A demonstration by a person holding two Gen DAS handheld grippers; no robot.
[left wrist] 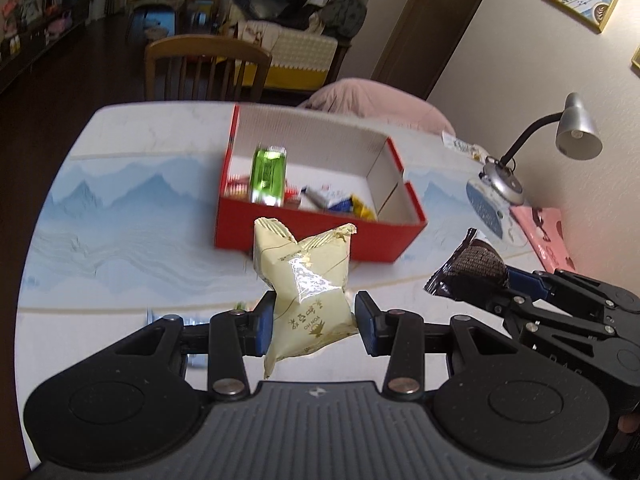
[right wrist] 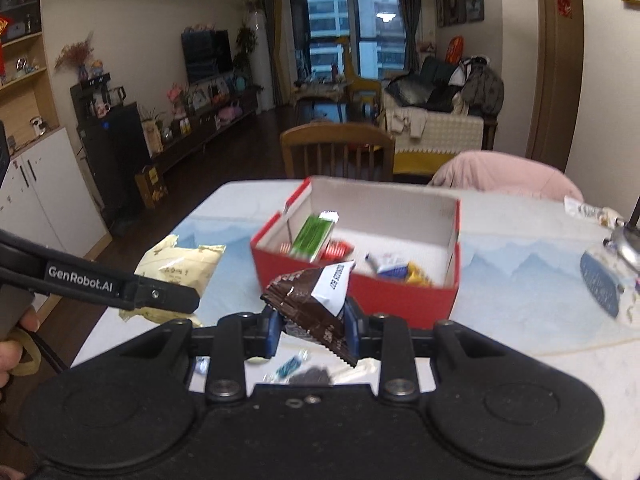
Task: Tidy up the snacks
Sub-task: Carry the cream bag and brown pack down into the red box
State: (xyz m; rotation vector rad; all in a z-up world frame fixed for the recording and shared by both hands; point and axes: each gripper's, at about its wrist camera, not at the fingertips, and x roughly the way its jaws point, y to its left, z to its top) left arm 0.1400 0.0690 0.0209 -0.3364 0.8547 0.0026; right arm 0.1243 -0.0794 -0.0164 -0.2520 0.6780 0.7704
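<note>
My left gripper (left wrist: 314, 322) is shut on a pale yellow snack packet (left wrist: 306, 276), held above the table in front of a red open box (left wrist: 320, 236). My right gripper (right wrist: 310, 326) is shut on a dark brown wrapper with a white label (right wrist: 310, 300); in the left wrist view that brown wrapper (left wrist: 474, 268) shows at the right. The yellow packet (right wrist: 180, 268) appears at the left of the right wrist view. The red box (right wrist: 400, 296) holds a green pack (left wrist: 269, 174) and several small snacks.
A grey desk lamp (left wrist: 576, 128) and a pink book (left wrist: 548, 236) stand at the table's right side. A wooden chair (right wrist: 338, 152) and a pink-covered chair (right wrist: 508, 176) stand behind the table. Small wrappers (right wrist: 304, 372) lie on the table below my right gripper. A hand (right wrist: 16, 344) shows at far left.
</note>
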